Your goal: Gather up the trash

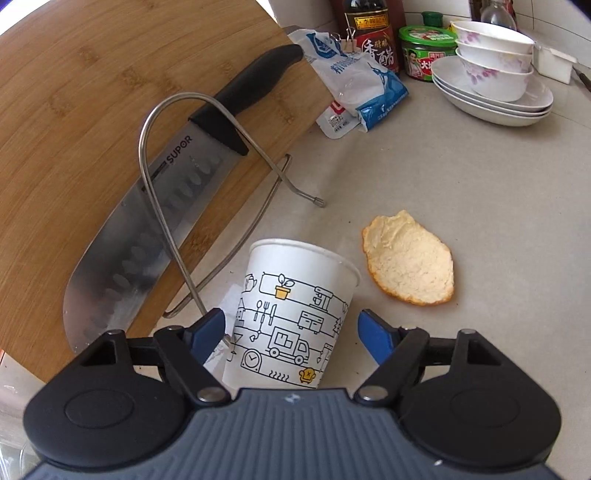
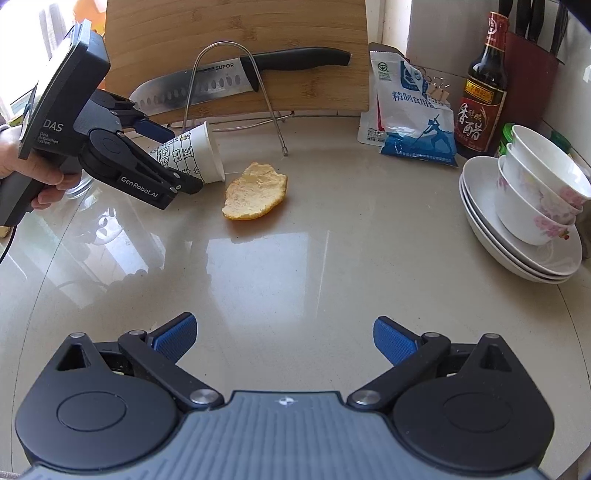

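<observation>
Blue pads of the left claw (image 1: 291, 332) straddle the paper cup (image 1: 291, 317), which lies on its side on the desk (image 1: 461, 184) with its mouth pointing away from the claw. Jaws fairly wide; left pad looks at or near the cup wall, right pad has a visible gap, so no grip yet. The right wrist view confirms: left claw (image 2: 177, 158) has one finger over and one under the cup (image 2: 192, 155), a hand (image 2: 22, 173) on its handle. Orange peel (image 1: 410, 266) lies pith-up just right of the cup's rim, apart from it. Right claw (image 2: 284, 339) is spread wide over bare desk (image 2: 295, 258), nothing between the pads; peel (image 2: 255, 192) well ahead of it, slightly left. Behind the cup: wire rack (image 1: 166, 177) holding a bamboo cutting board (image 1: 92, 92) on edge, with a black-handled knife (image 1: 166, 192) resting against it. Further back a salt bag (image 1: 354, 81), a vinegar bottle (image 1: 369, 33) and a green-lidded jar (image 1: 424, 51). Far right: stacked bowls on plates (image 1: 495, 74).
</observation>
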`<state>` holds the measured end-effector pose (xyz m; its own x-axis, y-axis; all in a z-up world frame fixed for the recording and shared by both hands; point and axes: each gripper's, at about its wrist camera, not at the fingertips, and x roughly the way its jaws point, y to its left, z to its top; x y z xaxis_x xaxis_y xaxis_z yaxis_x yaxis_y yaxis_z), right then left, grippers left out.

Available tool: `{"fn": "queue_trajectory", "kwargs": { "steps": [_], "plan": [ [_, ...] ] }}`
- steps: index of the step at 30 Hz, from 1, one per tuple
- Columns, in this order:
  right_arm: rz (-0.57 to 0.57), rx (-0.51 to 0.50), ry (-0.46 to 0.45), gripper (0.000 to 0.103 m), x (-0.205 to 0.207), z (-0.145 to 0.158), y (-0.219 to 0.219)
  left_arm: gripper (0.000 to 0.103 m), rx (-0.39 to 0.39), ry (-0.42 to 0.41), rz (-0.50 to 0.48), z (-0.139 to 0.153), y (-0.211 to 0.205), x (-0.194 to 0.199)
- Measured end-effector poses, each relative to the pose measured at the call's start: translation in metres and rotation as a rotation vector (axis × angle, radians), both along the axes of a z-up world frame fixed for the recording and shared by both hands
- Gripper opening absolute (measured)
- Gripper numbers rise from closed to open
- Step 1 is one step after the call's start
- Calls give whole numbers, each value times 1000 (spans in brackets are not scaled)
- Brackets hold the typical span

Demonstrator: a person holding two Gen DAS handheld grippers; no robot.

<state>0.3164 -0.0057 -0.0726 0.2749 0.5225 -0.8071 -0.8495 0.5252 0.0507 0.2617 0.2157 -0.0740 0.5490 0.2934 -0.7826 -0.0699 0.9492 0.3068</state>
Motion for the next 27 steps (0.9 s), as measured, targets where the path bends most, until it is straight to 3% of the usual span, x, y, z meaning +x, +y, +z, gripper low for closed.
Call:
{"fn": "queue_trajectory", "kwargs": {
  "steps": [5, 9, 23, 27],
  "plan": [
    [21, 16, 4, 103, 5, -2, 13, 76, -8, 11, -12, -3, 0, 1],
    [38, 36, 5, 103, 10, -3, 24, 68, -27, 16, -10, -3, 3, 2],
    [117, 6, -76, 103, 16, -32, 80, 67, -110, -14, -1, 19, 5, -15],
    [127, -2, -90, 98, 19, -42, 97, 67, -122, -22, 13, 24, 4, -20]
  ]
}}
